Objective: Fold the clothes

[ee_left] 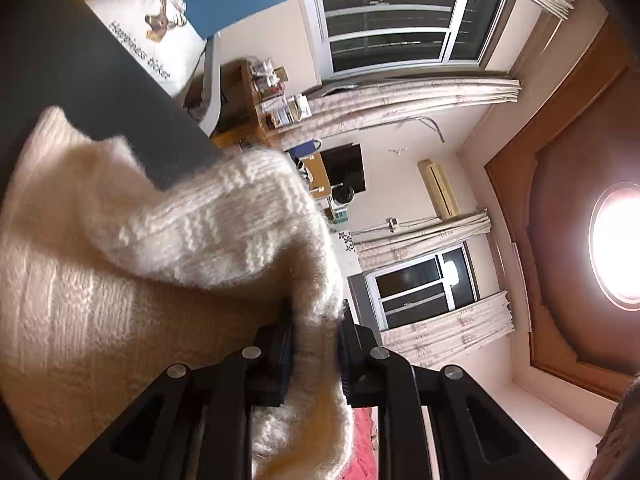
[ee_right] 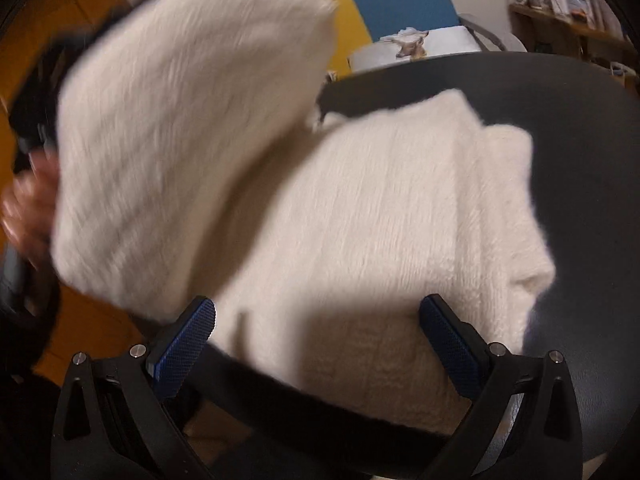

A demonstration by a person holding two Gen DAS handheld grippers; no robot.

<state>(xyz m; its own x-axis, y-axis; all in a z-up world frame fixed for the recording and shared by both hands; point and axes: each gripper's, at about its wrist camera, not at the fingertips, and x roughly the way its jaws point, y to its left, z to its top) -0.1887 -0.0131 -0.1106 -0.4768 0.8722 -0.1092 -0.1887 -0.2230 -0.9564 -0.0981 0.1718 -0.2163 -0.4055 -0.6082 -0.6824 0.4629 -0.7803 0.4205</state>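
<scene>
Nearest in the left wrist view, the left hand-held gripper [ee_left: 316,320] has its two black fingers pressed together on a bunched fold of the cream knitted sweater [ee_left: 120,264], the fuzzy cloth squeezed between them and spilling down below. From that pinch the knit rises and drapes away to the left, its ribbed cuff or hem arching over the rest of the garment, which lies on the dark counter [ee_left: 80,72]. In the right wrist view, the right hand-held gripper [ee_right: 318,320] stands with its blue-padded fingers [ee_right: 184,352] wide apart, holding nothing, poised just above the near edge of the sweater [ee_right: 380,220] where it lies spread flat on the round dark counter [ee_right: 580,152]. To the left a lifted flap of the same sweater hangs in the air, blurred, with a person's hand [ee_right: 28,204] and the dark body of the other gripper partly visible behind it. Farther back, beyond the counter, sits a white cushion [ee_right: 420,46] printed with a deer, against blue and yellow panels, and a wooden shelf [ee_right: 568,20] of small items at the far right. The left view looks up past the cloth to windows [ee_left: 400,16], pale curtains [ee_left: 420,96] and a bright ceiling lamp [ee_left: 616,248].
</scene>
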